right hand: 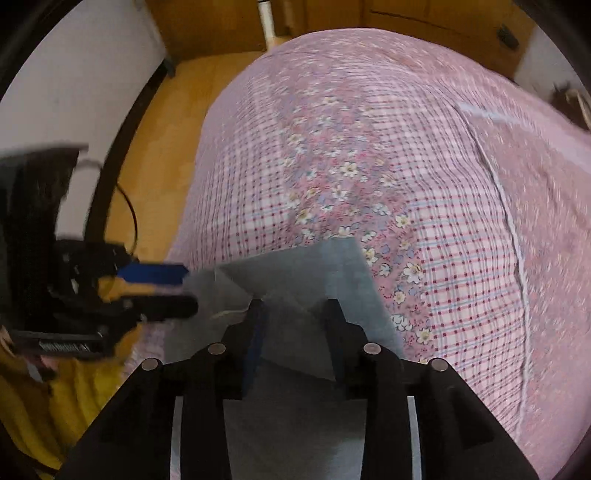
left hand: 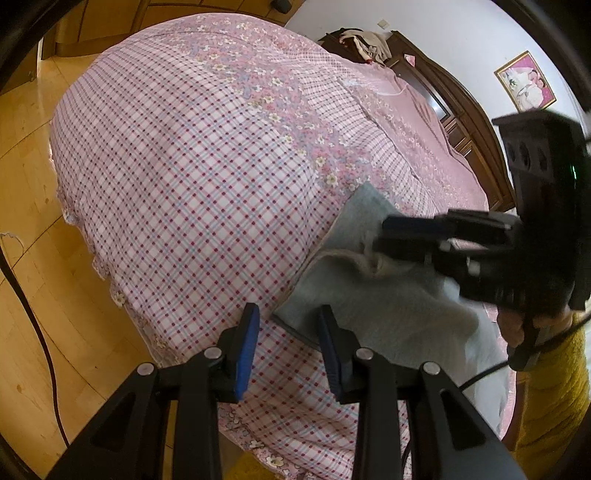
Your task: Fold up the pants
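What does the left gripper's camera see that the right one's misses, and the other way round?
Only the left wrist view shows the dark wooden headboard, the framed picture on the wall and clothes heaped on the headboard. Only the right wrist view shows a white post on the floor beyond the bed. Both show the pink checked and floral bedspread, the grey pants, the wooden floor, and the other gripper: the right gripper pinching the pants, the left gripper open.

Grey pants [left hand: 388, 314] on checked bed [left hand: 192, 177]
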Motion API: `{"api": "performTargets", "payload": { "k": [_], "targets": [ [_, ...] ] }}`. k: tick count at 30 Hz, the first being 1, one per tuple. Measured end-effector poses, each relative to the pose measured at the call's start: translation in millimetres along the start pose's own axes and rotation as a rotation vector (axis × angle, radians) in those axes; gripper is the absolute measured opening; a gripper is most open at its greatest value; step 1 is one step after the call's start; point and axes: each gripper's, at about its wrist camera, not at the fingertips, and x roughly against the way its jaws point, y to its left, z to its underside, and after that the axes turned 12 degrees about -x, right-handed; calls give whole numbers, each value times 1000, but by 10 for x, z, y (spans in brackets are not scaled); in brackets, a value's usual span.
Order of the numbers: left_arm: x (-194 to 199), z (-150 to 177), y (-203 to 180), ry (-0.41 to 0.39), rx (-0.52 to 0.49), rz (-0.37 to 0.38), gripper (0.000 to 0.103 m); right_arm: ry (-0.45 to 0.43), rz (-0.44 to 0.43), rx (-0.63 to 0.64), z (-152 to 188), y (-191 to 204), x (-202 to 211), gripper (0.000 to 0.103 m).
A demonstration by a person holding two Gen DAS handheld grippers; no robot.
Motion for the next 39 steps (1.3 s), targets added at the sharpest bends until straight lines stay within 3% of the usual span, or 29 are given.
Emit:
{"api": "performTargets", "payload": {
  "k": [4, 8, 11, 17, 26, 34, 39],
  "targets": [
    [-20, 11, -21, 3, -8, -8, 33, 18, 27, 44, -26, 107, -120, 34],
    [-54, 17, -36, 5, -4, -9, 33, 23, 11, 53, 18, 197, -153, 12],
    [-48, 16, -39, 4, -4, -9, 33, -33, 15, 16, 28, 180, -73, 7],
    [-12, 25, -42, 0, -4, -11, 33, -165, 28, -82, -104, -13, 50, 7],
    [43, 20, 35, -12, 12, -15, 33, -204, 52, -157, -194, -218, -195, 6],
    [172, 51, 99, -24, 29, -5, 33, -226, 48, -208, -173, -280, -19, 8],
    [286, 51, 11, -41, 8, 27, 33, -300, 14, -296, -4, -294, 383, 23]
  ]
}}
